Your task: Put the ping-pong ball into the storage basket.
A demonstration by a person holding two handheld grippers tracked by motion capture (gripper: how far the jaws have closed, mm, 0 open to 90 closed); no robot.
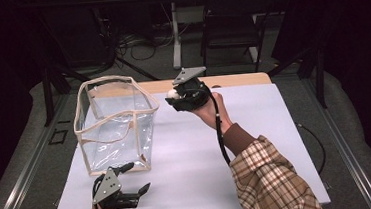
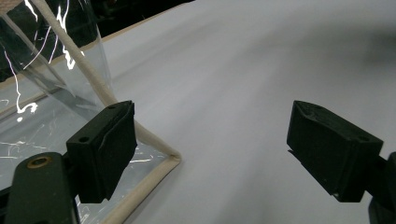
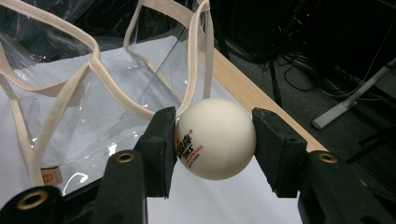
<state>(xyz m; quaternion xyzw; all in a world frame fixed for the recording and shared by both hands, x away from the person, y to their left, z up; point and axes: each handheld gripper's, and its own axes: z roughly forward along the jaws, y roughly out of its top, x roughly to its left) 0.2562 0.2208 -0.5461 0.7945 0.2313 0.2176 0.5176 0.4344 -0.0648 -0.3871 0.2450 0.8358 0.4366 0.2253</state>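
Note:
A white table-tennis ball [image 3: 215, 138] with red print sits pinched between the black jaws of my right gripper [image 3: 215, 140]. In the high view that right gripper [image 1: 174, 96] hangs above the far middle of the white table sheet, just right of a clear plastic bag [image 1: 116, 121] with cream trim, and the ball [image 1: 172, 93] shows at its tip. The bag [image 3: 88, 98] stands upright with its mouth open. My left gripper [image 1: 138, 179] rests low at the front left, jaws wide apart with nothing between them, beside the bag's near bottom corner [image 2: 163, 158].
A white sheet [image 1: 255, 129] covers the wooden table [image 1: 237, 80]. A dark chair [image 1: 230, 28] and a table leg [image 1: 175, 35] stand behind it, with cables on the floor. A plaid sleeve [image 1: 270, 183] reaches in from the bottom right.

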